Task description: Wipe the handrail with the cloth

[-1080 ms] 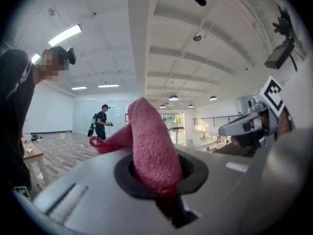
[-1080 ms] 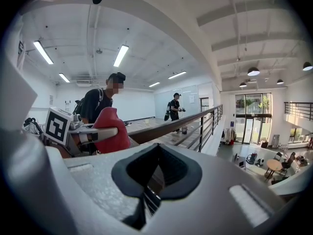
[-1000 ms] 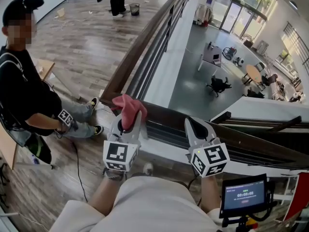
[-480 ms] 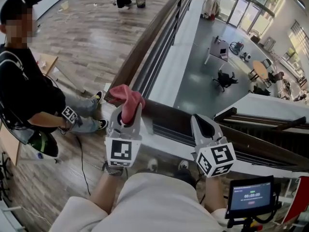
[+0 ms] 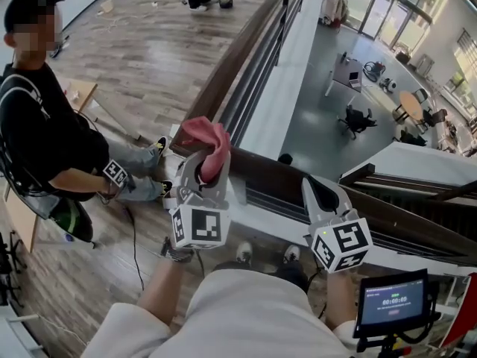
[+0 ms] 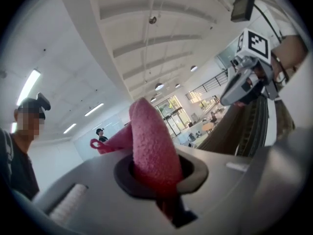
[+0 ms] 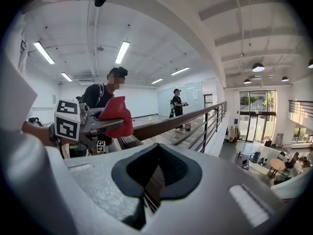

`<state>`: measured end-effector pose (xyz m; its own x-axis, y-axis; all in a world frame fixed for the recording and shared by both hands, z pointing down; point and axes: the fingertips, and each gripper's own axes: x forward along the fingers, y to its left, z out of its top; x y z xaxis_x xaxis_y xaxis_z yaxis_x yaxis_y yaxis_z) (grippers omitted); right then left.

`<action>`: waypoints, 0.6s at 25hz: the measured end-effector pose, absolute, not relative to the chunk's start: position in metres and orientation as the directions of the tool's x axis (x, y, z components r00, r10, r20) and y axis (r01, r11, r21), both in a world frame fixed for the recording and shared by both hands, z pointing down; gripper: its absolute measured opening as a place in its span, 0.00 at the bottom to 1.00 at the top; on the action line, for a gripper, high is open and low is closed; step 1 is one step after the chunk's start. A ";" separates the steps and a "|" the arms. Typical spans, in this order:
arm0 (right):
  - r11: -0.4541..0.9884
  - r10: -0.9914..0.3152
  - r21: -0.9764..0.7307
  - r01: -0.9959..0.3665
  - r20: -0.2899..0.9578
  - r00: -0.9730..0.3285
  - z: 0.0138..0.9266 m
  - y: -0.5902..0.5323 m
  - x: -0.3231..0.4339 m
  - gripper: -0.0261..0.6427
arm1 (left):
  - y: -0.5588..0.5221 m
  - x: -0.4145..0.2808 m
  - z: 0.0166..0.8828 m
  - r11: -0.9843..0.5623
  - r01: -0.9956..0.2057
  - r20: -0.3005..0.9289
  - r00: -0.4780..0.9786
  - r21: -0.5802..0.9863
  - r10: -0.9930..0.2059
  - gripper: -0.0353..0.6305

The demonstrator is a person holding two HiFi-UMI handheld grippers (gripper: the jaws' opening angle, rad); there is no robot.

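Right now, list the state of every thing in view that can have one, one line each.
left claw: shut on the cloth
cloth: bunched up, one end pinched, at the handrail's corner; contact with the rail unclear
right claw: shut, holding nothing, by the handrail
handrail: bare wood
screen: lit

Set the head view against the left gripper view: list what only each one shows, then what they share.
Only the head view: the lower floor with its tables, the wooden floor, a small screen.
Only the left gripper view: the ceiling lights.
Both: the left gripper shut on the pink cloth, the right gripper, the brown handrail, the seated person in black.
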<state>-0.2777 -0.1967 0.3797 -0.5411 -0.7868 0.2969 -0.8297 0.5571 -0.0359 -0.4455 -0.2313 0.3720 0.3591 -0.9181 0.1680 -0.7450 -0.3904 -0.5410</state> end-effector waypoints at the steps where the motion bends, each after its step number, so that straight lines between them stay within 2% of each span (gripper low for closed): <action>1: 0.556 -0.787 -0.037 -0.830 0.299 -0.540 0.380 -0.197 -0.277 0.04 | -0.232 -0.442 0.371 -0.395 -0.729 0.178 0.359 -0.559 -0.916 0.12; 7: 0.546 -0.794 -0.036 -0.837 0.294 -0.531 0.379 -0.199 -0.277 0.04 | -0.236 -0.429 0.385 -0.463 -0.640 0.246 0.402 -0.613 -0.882 0.12; 12: 0.532 -0.801 -0.046 -0.846 0.296 -0.520 0.380 -0.199 -0.271 0.04 | -0.239 -0.423 0.383 -0.449 -0.599 0.266 0.372 -0.663 -0.889 0.12; 15: 0.530 -0.800 -0.052 -0.846 0.299 -0.520 0.381 -0.198 -0.270 0.04 | -0.239 -0.418 0.388 -0.446 -0.527 0.292 0.352 -0.723 -0.889 0.12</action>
<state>-0.2699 -0.1979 0.3812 -0.5198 -0.8003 0.2989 -0.8462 0.5303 -0.0520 -0.4181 -0.2387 0.3877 0.3518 -0.8895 0.2916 -0.5275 -0.4458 -0.7232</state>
